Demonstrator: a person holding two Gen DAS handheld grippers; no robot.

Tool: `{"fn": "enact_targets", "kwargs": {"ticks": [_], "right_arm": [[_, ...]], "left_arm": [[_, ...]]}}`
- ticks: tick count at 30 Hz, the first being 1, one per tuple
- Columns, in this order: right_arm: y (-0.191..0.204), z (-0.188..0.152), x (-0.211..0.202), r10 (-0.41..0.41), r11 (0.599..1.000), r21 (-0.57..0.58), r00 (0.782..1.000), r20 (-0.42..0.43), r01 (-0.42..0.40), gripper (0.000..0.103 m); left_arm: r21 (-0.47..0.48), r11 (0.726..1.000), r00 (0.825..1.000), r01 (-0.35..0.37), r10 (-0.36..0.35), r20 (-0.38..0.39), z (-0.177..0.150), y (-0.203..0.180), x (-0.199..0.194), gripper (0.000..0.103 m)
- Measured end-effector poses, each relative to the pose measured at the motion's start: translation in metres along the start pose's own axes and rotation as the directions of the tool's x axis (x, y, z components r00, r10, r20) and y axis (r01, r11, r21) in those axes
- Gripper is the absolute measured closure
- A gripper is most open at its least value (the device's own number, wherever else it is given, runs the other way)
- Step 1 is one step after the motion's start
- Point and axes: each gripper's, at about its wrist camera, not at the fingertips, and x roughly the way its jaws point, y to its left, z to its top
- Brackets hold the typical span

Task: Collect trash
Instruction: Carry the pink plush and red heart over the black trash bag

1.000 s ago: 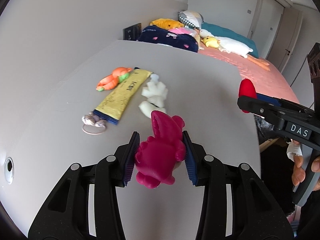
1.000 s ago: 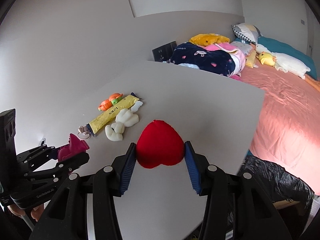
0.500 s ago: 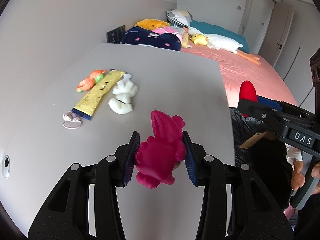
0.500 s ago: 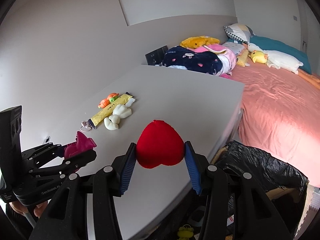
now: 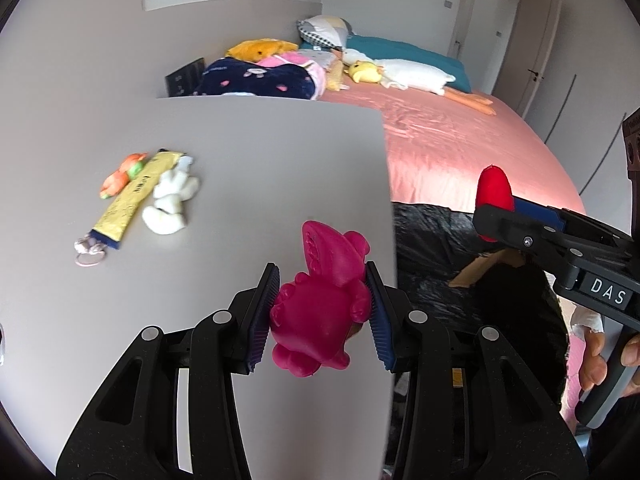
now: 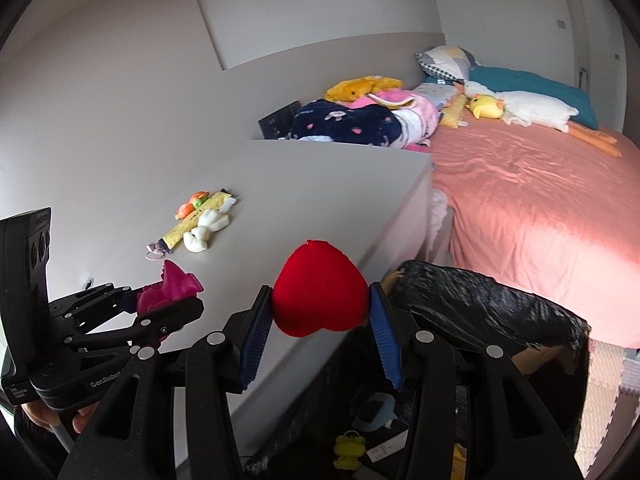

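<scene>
My left gripper (image 5: 322, 312) is shut on a magenta toy figure (image 5: 320, 312) and holds it above the grey table's right edge (image 5: 384, 200). My right gripper (image 6: 316, 322) is shut on a red plush heart (image 6: 318, 300) and holds it past the table edge, over a box lined with a black trash bag (image 6: 480, 296). The bag also shows in the left wrist view (image 5: 432, 248). The heart shows there too (image 5: 494, 196). The magenta toy shows in the right wrist view (image 6: 170, 286).
On the table lie a yellow wrapper (image 5: 134, 200), a white plush (image 5: 170, 200), an orange toy (image 5: 120, 174) and a small keyring (image 5: 90, 250). A pink bed (image 6: 540, 200) with plush toys and pillows lies beyond. Small items lie inside the bag (image 6: 350, 446).
Both grippers have pulled back and to the right with their toys. The right gripper has gone from over the table to over the black bag; the left one now sits at the table edge.
</scene>
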Motion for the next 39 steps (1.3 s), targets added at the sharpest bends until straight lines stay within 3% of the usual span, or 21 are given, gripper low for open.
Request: {"fn": "enact_targets", "kwargs": {"ticks": [18,39], "right_arm": [[-0.052,-0.018,-0.041,-0.069,0.995,0.073,0.997,0.035,0.067,0.053],[-0.114,-0.036,-0.077,-0.167,0.971,0.184,0.985,0.050,0.156,0.053]], "left_arm": [[0.084,0.992,0.995,0.095,-0.091,-0.043,0.003,-0.068,0.022,0.061],[0.214,0.960,0.982,0.183,-0.166,-0.095,0.004,-0.139,0.033,0.061]]}}
